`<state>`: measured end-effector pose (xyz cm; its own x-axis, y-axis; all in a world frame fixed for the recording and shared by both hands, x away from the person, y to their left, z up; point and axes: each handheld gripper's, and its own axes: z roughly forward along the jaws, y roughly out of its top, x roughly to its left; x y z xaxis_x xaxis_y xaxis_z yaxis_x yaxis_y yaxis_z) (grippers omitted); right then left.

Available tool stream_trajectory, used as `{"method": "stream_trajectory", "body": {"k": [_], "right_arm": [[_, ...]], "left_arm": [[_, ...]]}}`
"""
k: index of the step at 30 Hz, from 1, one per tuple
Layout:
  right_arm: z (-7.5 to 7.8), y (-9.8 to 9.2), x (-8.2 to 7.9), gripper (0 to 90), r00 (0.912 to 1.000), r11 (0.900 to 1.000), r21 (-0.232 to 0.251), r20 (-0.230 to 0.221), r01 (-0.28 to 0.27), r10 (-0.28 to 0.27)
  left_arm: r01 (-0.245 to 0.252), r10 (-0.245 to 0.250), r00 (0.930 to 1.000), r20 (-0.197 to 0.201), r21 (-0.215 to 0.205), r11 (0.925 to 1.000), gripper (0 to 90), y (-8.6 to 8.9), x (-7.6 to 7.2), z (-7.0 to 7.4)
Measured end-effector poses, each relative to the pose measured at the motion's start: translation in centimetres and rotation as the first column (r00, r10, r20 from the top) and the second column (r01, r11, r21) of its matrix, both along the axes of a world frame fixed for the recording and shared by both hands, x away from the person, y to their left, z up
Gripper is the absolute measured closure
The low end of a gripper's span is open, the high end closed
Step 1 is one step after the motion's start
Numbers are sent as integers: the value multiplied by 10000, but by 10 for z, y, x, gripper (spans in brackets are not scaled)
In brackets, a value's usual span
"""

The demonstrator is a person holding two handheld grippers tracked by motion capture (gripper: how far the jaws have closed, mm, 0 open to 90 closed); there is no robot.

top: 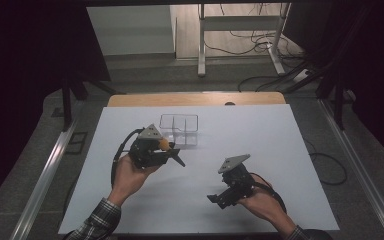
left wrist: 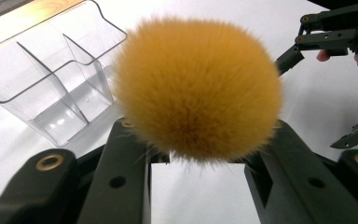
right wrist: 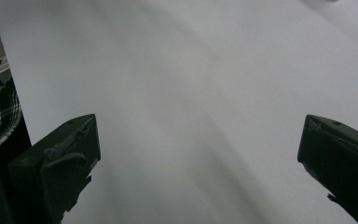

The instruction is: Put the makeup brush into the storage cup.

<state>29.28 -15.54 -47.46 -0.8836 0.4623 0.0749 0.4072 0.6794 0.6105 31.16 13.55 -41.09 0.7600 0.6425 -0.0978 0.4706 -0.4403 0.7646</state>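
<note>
One desk (top: 130,210) with a white top carries the work. On it stand one clear plastic organiser (top: 179,129) and nothing else loose that can be made out; two hand-held grippers are above the desk, one in each of the person's hands.

The left gripper (top: 172,152) is over the middle of the desk, a little toward the left edge, just in front of the organiser. Its jaws are closed on one fluffy orange ball (top: 164,144). In the left gripper view the ball (left wrist: 198,88) sits between the two black jaws, its fur spreading over both of them, and it is held clear of the desk surface. The ball is the single item of its kind.

The organiser stands upright near the middle of the far half of the desk. In the left gripper view the organiser (left wrist: 51,79) shows inner dividing walls that split it into compartments; at least three can be counted. All visible compartments are bare. The ball is just beside the organiser, outside it.

The right gripper (top: 215,199) is toward the near right part of the desk, well apart from the organiser. In the right gripper view its jaws stand wide apart with bare desk (right wrist: 191,93) between them.
</note>
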Motion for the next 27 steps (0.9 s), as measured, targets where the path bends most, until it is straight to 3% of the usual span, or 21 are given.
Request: {"method": "stream_trajectory", "body": {"k": [11, 27], "right_arm": [[1, -10, 0, 0, 9998, 9994, -329, 207, 77, -70], [3, -46, 1, 0, 9946, 9949, -261, 393, 976, -965]], "left_arm": [[-101, 101, 9999, -32, -63, 9999, 686, 4, 5, 1], [-227, 229, 9997, 86, -205, 9995, 686, 7, 16, 6]]}}
